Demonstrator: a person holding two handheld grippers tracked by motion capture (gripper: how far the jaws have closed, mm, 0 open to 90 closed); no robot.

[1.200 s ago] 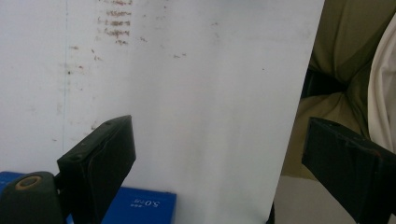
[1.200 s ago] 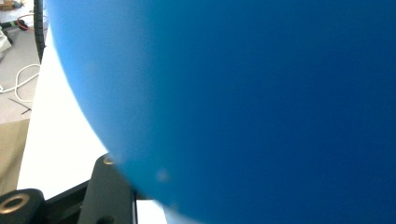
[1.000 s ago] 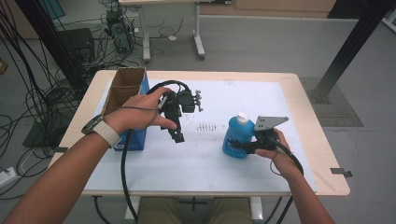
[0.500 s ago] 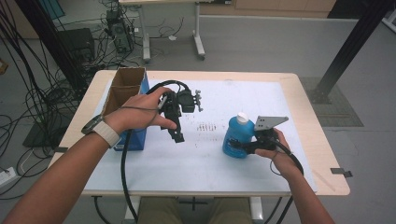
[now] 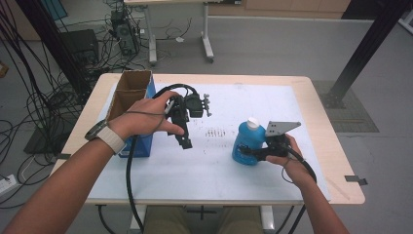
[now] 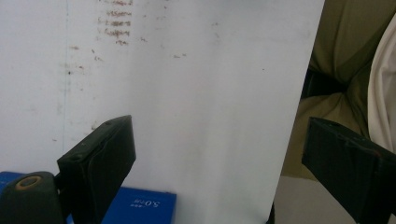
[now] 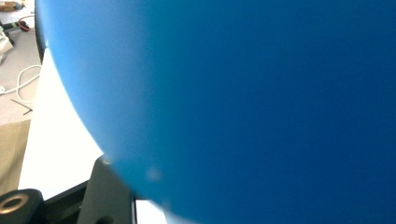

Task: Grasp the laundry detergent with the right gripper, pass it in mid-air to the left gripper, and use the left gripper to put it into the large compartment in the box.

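From the high view, the right hand-held gripper (image 5: 249,152) clamps the blue bottle (image 5: 247,143), which stands upright with its white cap on the counter (image 5: 272,105), right of centre; the right gripper view adds just a close blue wall against one jaw. The left hand-held gripper (image 5: 184,140) hangs beside the cardboard box (image 5: 130,93); the left gripper view shows its jaws wide apart, empty, over bare counter

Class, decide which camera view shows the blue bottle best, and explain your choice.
The high view: the blue bottle stands upright and whole on the table, white cap on top, with the right tongs shut on its lower body. The right gripper view gives a blurred blue close-up of it.
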